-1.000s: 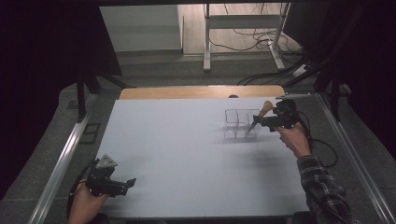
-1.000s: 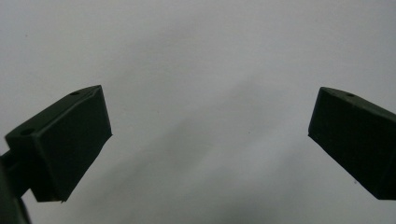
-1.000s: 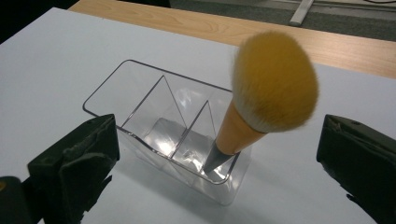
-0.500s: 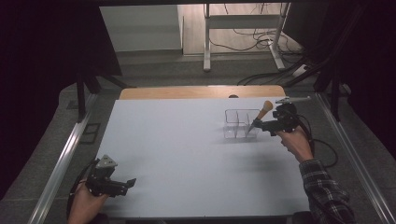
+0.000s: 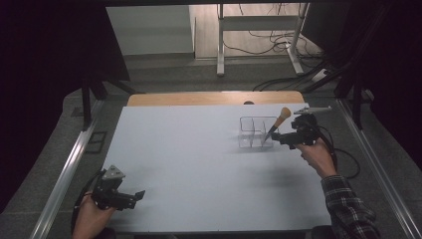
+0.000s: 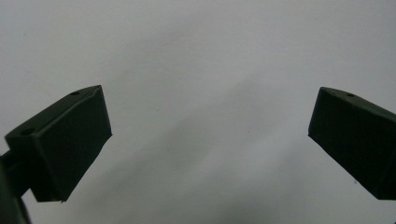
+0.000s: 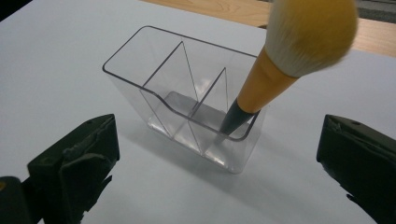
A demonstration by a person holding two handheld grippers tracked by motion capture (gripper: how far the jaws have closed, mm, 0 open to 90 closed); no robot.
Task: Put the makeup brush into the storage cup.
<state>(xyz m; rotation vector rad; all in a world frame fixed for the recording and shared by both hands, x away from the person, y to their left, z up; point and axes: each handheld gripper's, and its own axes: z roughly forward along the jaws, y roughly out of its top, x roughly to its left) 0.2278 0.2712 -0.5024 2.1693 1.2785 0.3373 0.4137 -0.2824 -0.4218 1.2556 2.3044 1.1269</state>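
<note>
Makeup brush (image 7: 275, 70) stands tilted in the end compartment of the clear plastic organizer (image 7: 154, 88), the one nearest the right side of the table (image 5: 199, 164), its grey handle down inside and its orange ferrule and pale bristle head leaning out over the rim. A second ago the right gripper (image 5: 278, 139) was close in against the brush and organizer; now it sits a little back from them toward the person, with the brush left standing free in its slot. The right gripper's jaws are spread wide in its own view, one at each lower corner, with nothing between them and no contact with the organizer or brush, which lie just ahead of the tips. The organizer rests on the far right part of the white table top, near the wooden strip (image 5: 214, 97) along the far edge. The left gripper (image 5: 138, 195) lies at the near left corner, unchanged from the earlier frames, jaws wide apart over bare table and holding nothing.
</note>
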